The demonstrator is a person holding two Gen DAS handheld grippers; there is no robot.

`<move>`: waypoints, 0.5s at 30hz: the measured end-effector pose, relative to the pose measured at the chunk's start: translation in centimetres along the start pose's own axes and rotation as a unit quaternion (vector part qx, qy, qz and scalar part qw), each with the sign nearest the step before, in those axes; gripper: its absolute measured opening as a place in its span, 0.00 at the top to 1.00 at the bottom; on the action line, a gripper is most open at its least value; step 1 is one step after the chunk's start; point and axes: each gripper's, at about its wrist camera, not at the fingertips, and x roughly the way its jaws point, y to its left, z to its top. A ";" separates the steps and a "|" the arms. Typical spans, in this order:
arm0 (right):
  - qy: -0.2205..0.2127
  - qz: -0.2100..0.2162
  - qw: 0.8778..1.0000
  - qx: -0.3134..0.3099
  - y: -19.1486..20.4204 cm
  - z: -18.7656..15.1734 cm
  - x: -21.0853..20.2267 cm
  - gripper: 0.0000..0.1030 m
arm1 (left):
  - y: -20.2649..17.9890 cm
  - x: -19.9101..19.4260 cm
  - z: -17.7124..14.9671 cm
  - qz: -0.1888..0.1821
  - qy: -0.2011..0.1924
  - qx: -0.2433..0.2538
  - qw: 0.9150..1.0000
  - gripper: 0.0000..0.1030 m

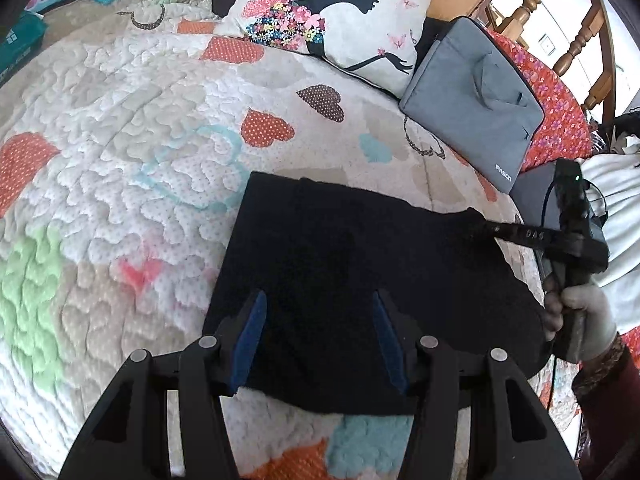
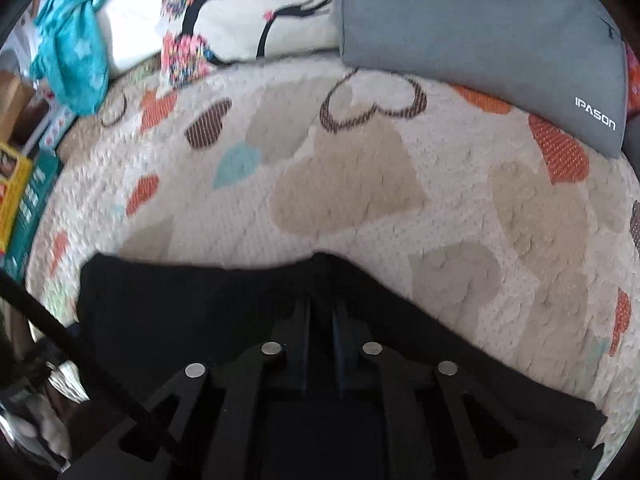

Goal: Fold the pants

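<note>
Black pants [image 1: 340, 248] lie folded into a rough rectangle on a quilted bedspread [image 1: 120, 120] with heart patches. My left gripper [image 1: 320, 300] is open just over the pants' near part, its blue pads [image 1: 252, 336] wide apart with only flat cloth between them. My right gripper [image 1: 480, 227], held by a white-gloved hand [image 1: 588, 312], reaches in from the right to the pants' far right corner. In the right wrist view its fingers [image 2: 304, 320] are drawn together on the raised edge of the pants [image 2: 180, 312].
A printed pillow [image 1: 332, 12] and a grey laptop bag [image 1: 472, 108] lie at the far side of the bed. Teal cloth [image 2: 72, 52] and boxes [image 2: 16, 184] sit at the far left. A wooden bed frame [image 1: 576, 40] stands at the far right.
</note>
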 end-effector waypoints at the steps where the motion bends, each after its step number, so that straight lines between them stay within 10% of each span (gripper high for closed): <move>1: -0.004 0.001 1.000 0.005 0.0 0.5 -0.1 0.96 | 0.1 0.1 0.1 -0.001 -0.003 -0.001 1.000 0.49; 9: -0.027 -0.011 0.999 0.026 -0.9 4.7 0.0 0.97 | 0.9 0.0 0.0 -0.019 -0.014 -0.011 1.000 0.49; 11: -0.027 0.002 0.999 0.022 -0.9 4.6 -0.5 0.74 | 0.9 -0.2 -0.1 -0.022 -0.017 -0.009 1.000 0.49; 13: -0.021 0.009 1.000 0.014 -0.7 4.0 -0.7 0.22 | 0.7 -0.2 -0.2 -0.021 -0.021 -0.005 1.000 0.49; 15: -0.015 0.003 1.000 -0.015 0.1 3.1 -0.6 0.22 | 0.7 -0.2 -0.4 -0.020 -0.024 -0.002 1.000 0.49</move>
